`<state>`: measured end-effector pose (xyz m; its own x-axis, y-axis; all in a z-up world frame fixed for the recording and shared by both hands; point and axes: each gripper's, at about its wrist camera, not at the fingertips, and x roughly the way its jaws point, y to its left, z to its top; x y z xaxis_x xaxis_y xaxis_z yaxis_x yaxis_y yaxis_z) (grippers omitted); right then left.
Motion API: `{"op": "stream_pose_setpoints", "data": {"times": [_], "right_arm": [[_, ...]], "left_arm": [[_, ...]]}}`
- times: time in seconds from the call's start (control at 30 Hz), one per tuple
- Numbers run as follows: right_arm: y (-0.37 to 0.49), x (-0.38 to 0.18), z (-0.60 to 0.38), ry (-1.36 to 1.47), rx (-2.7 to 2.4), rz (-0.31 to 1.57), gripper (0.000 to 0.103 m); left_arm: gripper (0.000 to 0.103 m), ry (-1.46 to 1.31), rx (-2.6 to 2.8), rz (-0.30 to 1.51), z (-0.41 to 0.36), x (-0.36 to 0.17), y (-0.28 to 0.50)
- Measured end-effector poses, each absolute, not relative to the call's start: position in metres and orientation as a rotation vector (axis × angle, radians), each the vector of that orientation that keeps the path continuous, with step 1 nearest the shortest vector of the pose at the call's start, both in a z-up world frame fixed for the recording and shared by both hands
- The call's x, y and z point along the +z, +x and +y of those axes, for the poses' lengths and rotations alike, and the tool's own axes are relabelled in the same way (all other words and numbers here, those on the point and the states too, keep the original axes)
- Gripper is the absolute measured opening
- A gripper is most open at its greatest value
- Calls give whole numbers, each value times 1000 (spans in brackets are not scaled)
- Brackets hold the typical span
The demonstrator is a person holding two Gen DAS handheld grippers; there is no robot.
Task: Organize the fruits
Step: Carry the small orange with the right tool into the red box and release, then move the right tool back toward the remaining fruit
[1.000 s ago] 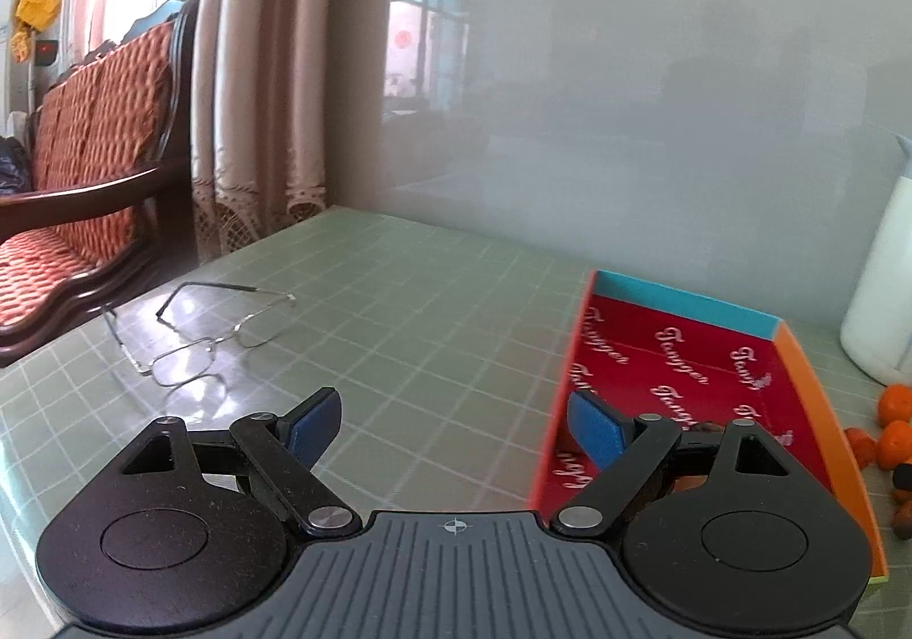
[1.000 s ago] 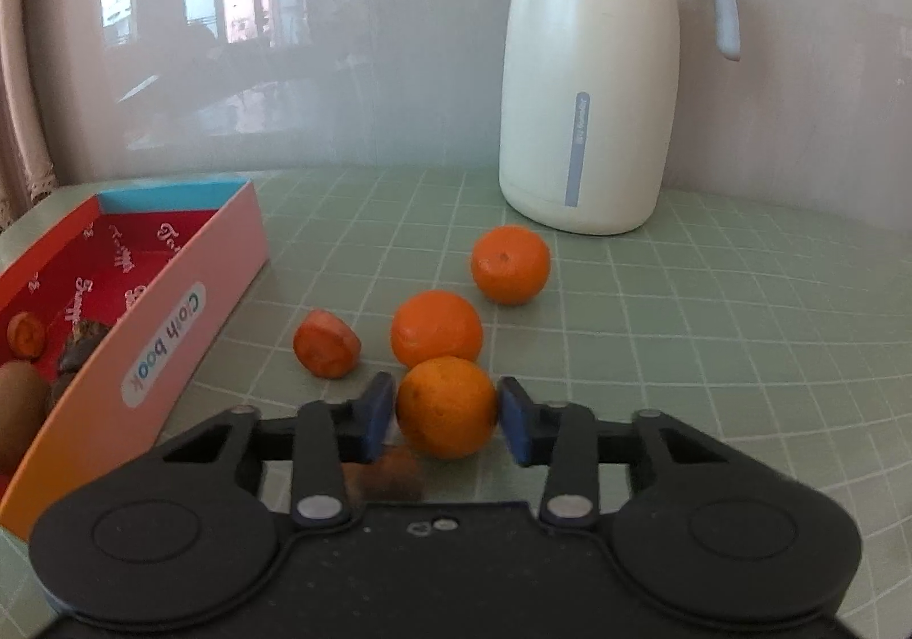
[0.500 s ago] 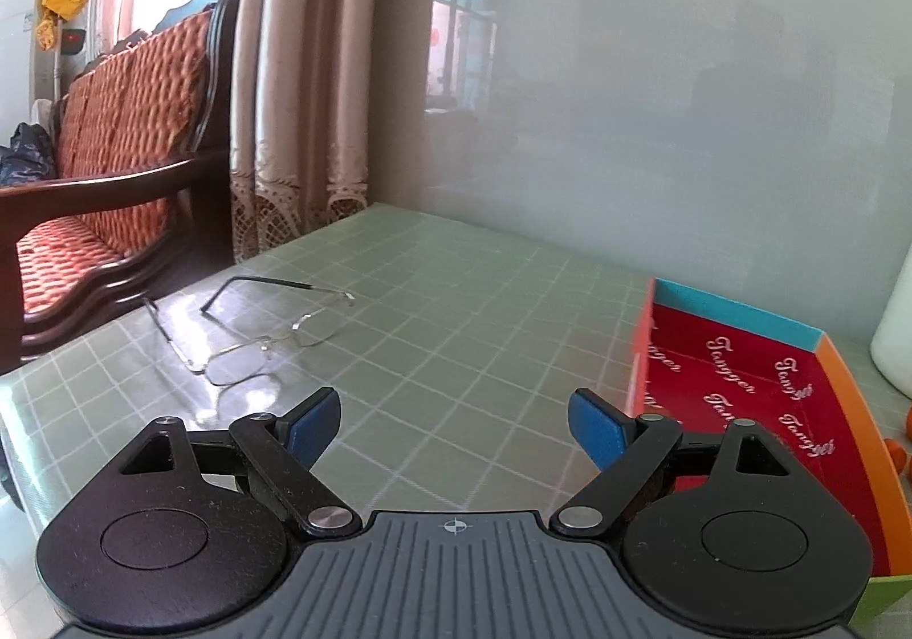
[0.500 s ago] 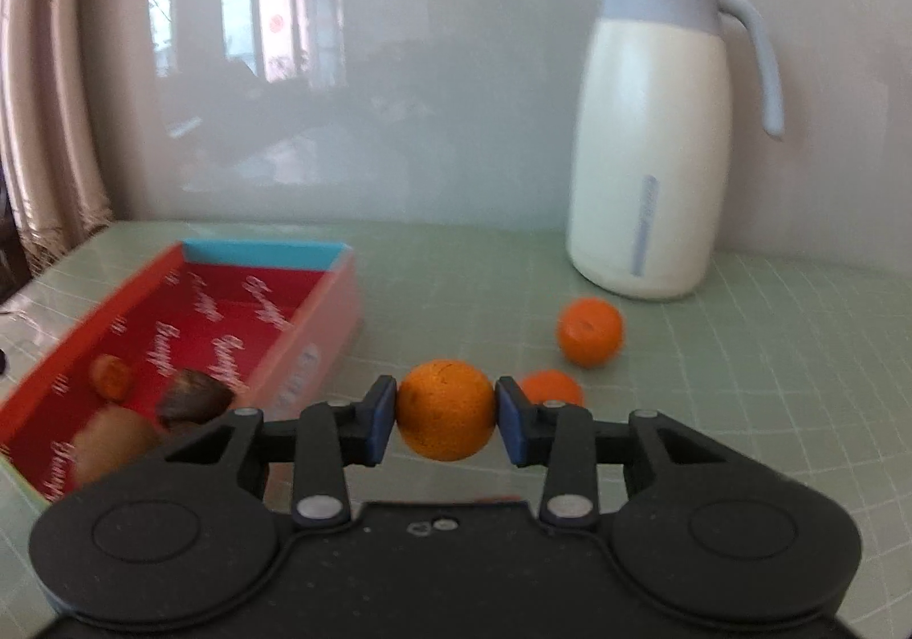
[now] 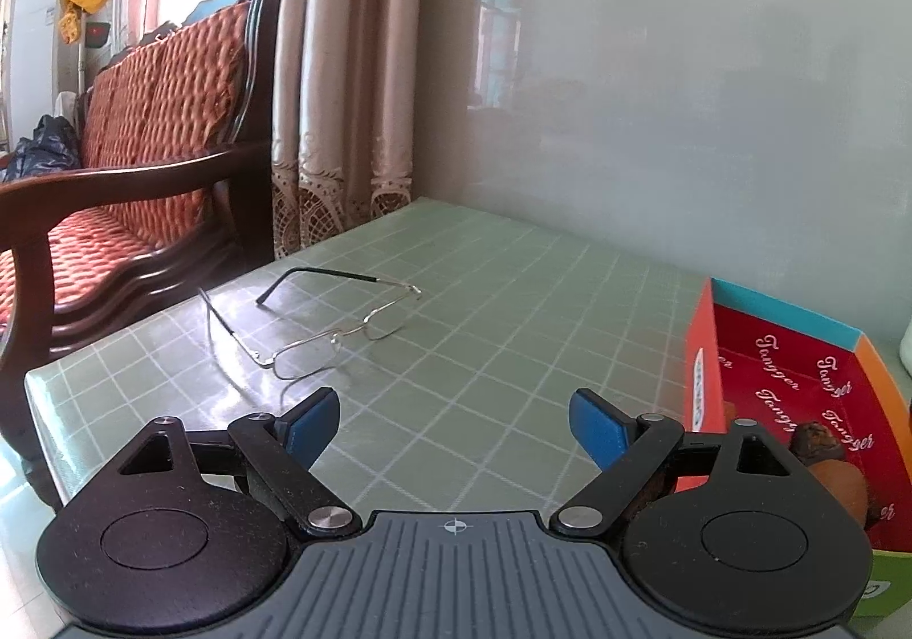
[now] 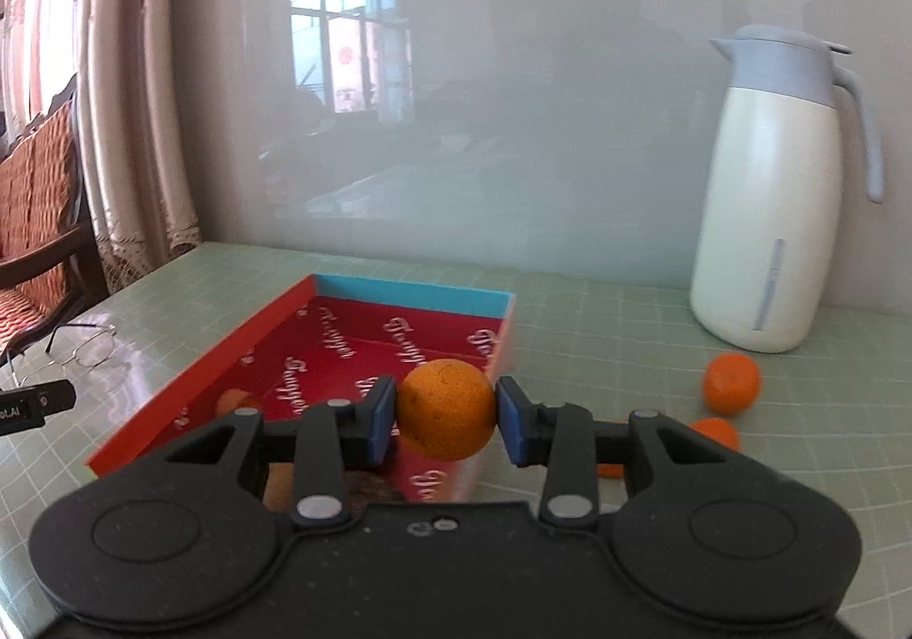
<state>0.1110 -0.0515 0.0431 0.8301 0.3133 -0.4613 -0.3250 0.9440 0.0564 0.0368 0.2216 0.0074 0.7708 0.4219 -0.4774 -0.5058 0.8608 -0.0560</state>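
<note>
Lifted off the table since a second ago: orange (image 6: 446, 409), now clamped between the pads of the right gripper (image 6: 446, 418) above the near right edge of the red box (image 6: 239, 337). Round, dimpled skin, small dark flecks. Two more oranges (image 6: 731, 383) on the table near one white jug (image 6: 769, 217). Left gripper (image 5: 454, 427) wide and empty near one pair of glasses (image 5: 319, 331).
</note>
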Motion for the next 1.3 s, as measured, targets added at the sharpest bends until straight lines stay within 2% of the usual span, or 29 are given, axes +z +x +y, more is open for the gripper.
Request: {"op": "stream_pose_setpoints", "data": {"times": [0.47, 0.63, 1.3], "right_arm": [[117, 31, -26, -42, 356, 510, 37], [114, 31, -24, -84, 322, 484, 47], [115, 38, -52, -43, 281, 479, 47]], "left_arm": [[87, -175, 504, 480, 224, 7, 33], [88, -165, 502, 482, 223, 7, 34], [88, -160, 494, 480, 216, 8, 35]]}}
